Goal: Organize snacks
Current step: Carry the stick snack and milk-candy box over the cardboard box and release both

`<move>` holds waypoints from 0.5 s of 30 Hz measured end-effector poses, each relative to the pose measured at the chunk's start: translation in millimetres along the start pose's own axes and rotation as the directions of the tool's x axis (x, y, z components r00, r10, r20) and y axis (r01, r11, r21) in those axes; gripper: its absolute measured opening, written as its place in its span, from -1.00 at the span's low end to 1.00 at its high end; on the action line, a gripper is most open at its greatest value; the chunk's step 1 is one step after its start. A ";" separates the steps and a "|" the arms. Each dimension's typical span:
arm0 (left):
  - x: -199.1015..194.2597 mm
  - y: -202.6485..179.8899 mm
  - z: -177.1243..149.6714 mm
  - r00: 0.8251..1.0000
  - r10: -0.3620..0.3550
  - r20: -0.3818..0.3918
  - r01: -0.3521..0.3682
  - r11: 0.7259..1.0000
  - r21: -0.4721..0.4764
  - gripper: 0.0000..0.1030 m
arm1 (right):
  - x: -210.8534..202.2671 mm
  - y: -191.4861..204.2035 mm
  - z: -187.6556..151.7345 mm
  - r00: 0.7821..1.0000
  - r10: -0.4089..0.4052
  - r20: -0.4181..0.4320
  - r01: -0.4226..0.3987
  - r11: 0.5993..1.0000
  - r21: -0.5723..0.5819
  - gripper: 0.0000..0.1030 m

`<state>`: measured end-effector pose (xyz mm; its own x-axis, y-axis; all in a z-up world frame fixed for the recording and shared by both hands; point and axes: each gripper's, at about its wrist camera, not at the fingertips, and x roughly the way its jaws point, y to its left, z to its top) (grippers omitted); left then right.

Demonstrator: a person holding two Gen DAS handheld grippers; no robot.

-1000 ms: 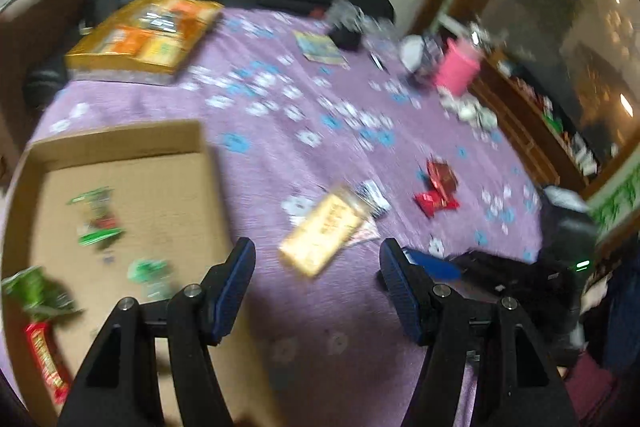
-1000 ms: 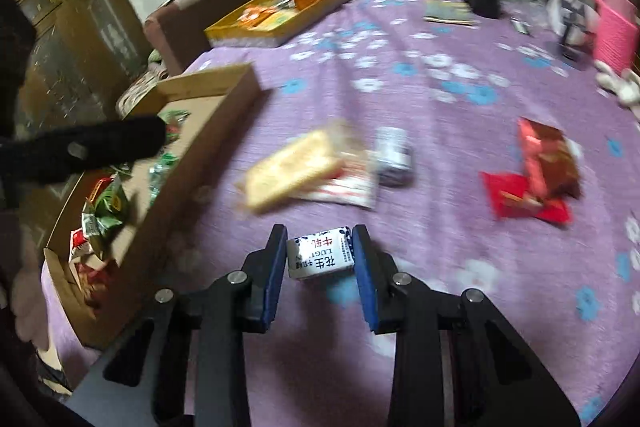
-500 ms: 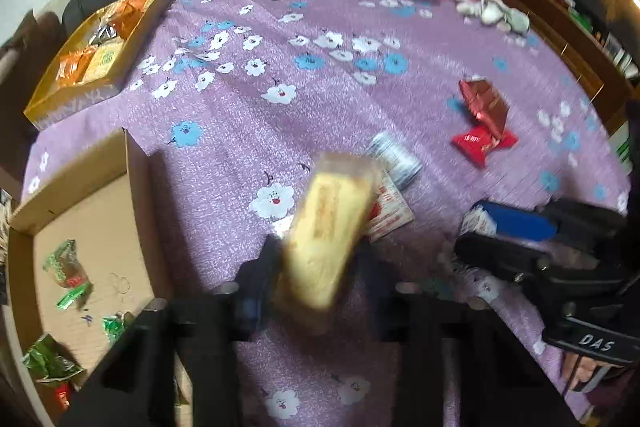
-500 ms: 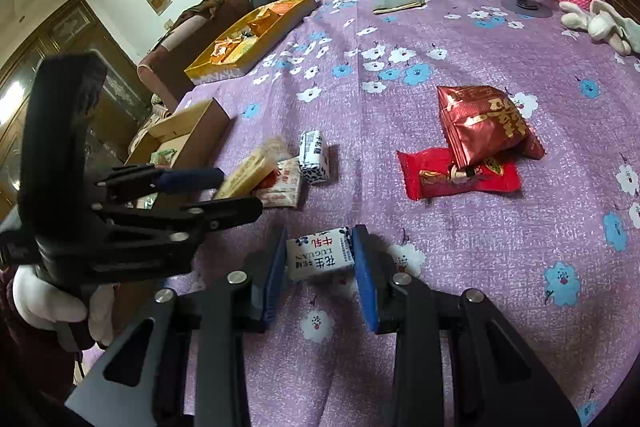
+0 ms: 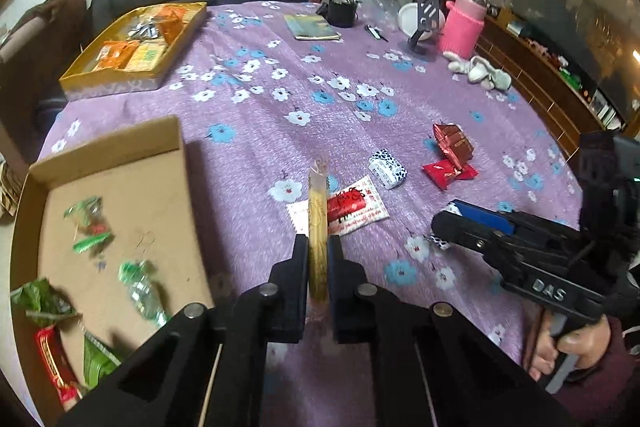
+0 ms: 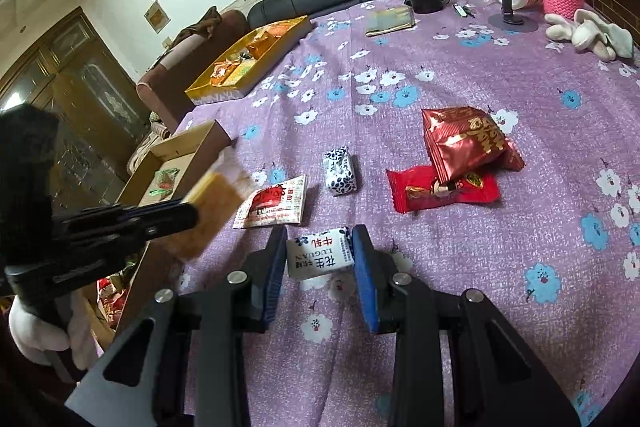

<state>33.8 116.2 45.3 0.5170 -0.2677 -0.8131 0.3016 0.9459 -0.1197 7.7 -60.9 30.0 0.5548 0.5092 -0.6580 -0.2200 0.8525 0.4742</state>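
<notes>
My left gripper [image 5: 318, 247] is shut on a flat yellow snack packet [image 5: 317, 223], held edge-up above the purple flowered tablecloth; the same yellow packet [image 6: 214, 211] shows in the right wrist view, beside the cardboard box [image 6: 192, 143]. My right gripper [image 6: 320, 247] is shut on a small white-and-blue candy pack [image 6: 320, 257]. Loose on the cloth lie a white-and-red sachet [image 5: 352, 207], a second white-and-blue pack [image 5: 387, 168], a dark red foil bag [image 5: 454, 143] and a flat red wrapper [image 5: 450, 173]. The open cardboard box [image 5: 120, 147] at left holds several green and red snacks.
A gold tray of orange packets [image 5: 136, 43] sits far left. At the back stand a pink-sleeved flask [image 5: 462, 27], a phone stand [image 5: 424, 23], a black pouch [image 5: 340, 7], a booklet [image 5: 312, 27] and white gloves [image 5: 480, 71]. A dark sofa lies behind.
My left gripper closed its jaws onto the yellow packet and lifted it edge-up off the cloth. The right gripper kept its hold on the small pack and swung to face the red snacks.
</notes>
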 end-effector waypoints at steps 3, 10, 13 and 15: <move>0.7 -0.3 -0.7 1.000 0.009 -0.015 -0.009 1.000 0.006 -0.86 | 1.2 0.1 -1.3 1.000 -0.001 -0.004 0.001 1.000 0.006 -0.32; -1.8 -18.6 0.1 1.000 0.002 0.019 -0.003 0.999 0.038 -0.87 | -0.8 -0.8 -1.8 1.000 0.004 0.004 -0.004 1.000 0.006 -0.32; -7.8 -17.2 -0.7 0.999 -0.009 0.036 0.009 1.000 0.020 -0.87 | -2.9 -0.7 -1.2 1.000 0.016 0.010 -0.016 1.000 0.006 -0.32; -16.3 -12.2 -2.3 0.998 -0.020 0.057 0.020 1.000 -0.001 -0.87 | -5.4 0.8 -1.1 0.999 0.025 0.022 -0.025 1.000 0.001 -0.32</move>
<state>19.9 109.5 58.8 0.5558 -0.2964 -0.7767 0.3111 0.9406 -0.1363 3.6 -62.8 33.3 0.5667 0.5274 -0.6331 -0.2329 0.8395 0.4909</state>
